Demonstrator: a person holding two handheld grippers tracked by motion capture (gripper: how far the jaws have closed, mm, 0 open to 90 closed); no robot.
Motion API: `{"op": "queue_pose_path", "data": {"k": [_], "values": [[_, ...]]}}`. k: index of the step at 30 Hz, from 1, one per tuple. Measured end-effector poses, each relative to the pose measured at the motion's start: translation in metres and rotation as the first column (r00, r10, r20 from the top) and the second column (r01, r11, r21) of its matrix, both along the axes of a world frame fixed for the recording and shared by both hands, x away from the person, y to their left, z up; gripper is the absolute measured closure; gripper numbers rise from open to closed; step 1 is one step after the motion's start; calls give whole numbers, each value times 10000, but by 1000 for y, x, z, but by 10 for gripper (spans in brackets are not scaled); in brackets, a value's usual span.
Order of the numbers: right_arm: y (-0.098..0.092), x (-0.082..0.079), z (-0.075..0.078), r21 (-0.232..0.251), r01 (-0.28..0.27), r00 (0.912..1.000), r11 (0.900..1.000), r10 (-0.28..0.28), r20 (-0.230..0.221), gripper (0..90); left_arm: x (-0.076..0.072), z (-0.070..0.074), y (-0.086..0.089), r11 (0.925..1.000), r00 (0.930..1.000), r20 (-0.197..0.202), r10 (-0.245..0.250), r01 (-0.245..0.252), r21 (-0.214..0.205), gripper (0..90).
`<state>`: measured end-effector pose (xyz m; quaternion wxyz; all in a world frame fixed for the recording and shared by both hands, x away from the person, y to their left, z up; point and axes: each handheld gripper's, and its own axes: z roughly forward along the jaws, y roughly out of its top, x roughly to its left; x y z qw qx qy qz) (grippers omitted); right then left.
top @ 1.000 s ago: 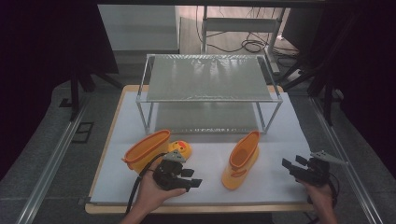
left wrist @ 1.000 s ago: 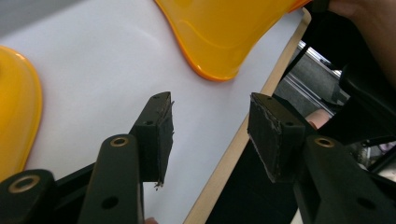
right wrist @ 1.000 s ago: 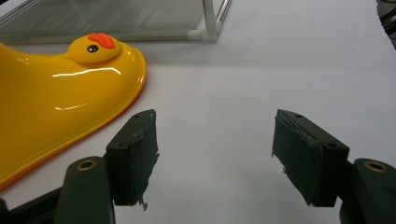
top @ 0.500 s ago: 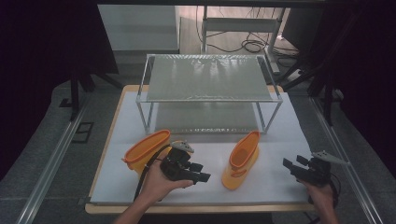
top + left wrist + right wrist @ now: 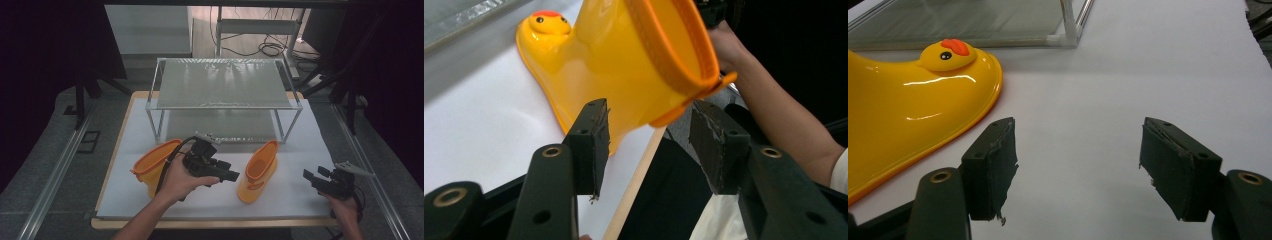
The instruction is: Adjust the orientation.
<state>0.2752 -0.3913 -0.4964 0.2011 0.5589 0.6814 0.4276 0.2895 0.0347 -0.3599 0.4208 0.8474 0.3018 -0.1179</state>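
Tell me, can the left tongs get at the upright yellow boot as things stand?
Probably yes: the left tongs stand open beside the upright boot, with nothing between them.

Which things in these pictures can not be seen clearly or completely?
- Lying boot, high view: the left hand and left tongs hide its foot.
- Standing boot, right gripper view: the left edge cuts off its shaft.
- Rack, high view: the top shelf covers the lower shelf.

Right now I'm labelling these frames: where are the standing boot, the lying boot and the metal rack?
standing boot [image 5: 256, 172], high view, on its shaft
lying boot [image 5: 150, 167], high view, on its rim
metal rack [image 5: 222, 87], high view, on its top shelf
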Motion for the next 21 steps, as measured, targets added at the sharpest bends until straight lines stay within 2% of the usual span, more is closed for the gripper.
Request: {"op": "queue_pose_path", "data": {"k": [8, 14, 21], "values": [[-1, 0, 0, 32, 48, 10000, 10000, -48, -5, 307, 14, 12, -12, 10000, 9996, -279, -86, 85, -34, 505], [0, 0, 0, 50, 26, 10000, 10000, -26, 6, 307, 21, 14, -16, 9999, 9987, -499, -77, 71, -117, 510], [-1, 1, -1, 53, 36, 10000, 10000, -36, 7, 307, 30, 14, -23, 9998, 9970, -745, -204, 207, 34, 509]]}}
